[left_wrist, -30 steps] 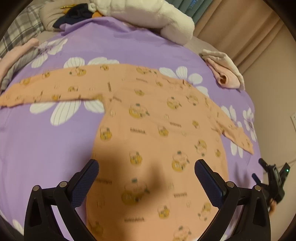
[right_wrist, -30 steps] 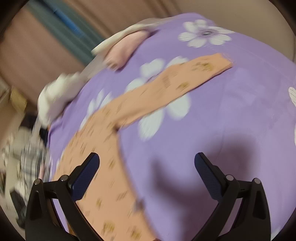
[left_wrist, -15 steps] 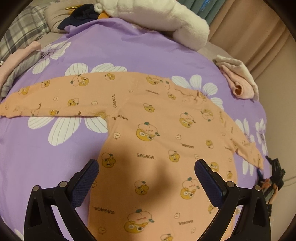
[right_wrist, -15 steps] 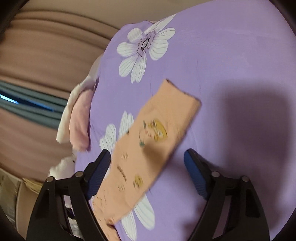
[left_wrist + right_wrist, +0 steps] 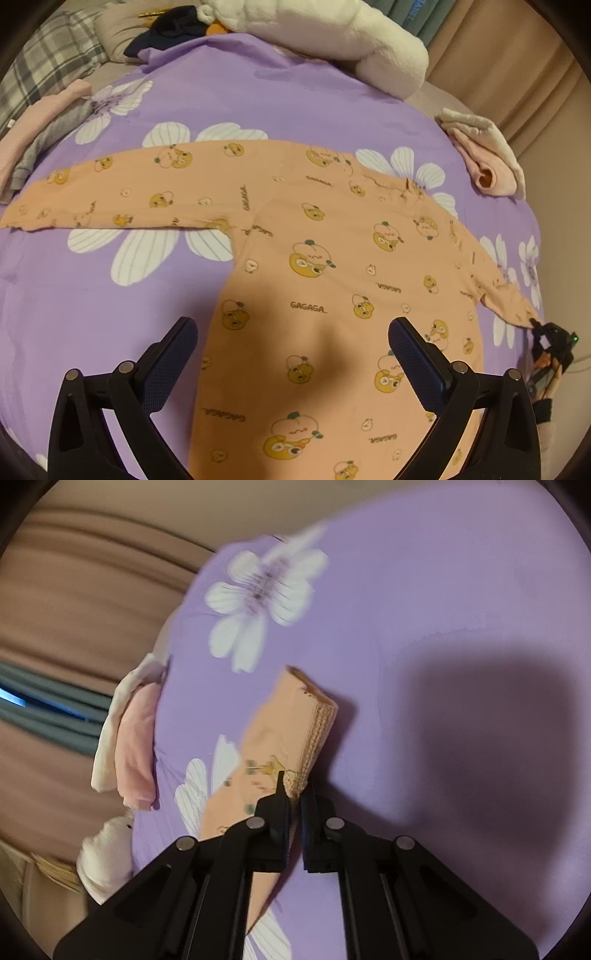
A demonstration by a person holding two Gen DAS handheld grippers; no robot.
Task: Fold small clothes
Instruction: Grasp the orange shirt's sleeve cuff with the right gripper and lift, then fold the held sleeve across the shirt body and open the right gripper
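Observation:
An orange long-sleeved baby shirt with cartoon prints lies flat on the purple flowered bedsheet, both sleeves spread out. My left gripper is open and empty, hovering above the shirt's lower body. My right gripper is shut on the cuff of the shirt's right sleeve, which is lifted and bunched at the fingers. The right gripper also shows in the left wrist view at the sleeve's end.
A folded pink and cream garment lies at the bed's far right; it shows in the right wrist view too. Pink and grey clothes lie at the left. A white plush pillow sits at the back. Curtains hang behind.
My right gripper has closed in on the sleeve cuff and shut on it. My left gripper has drifted slightly nearer the shirt and stays open.

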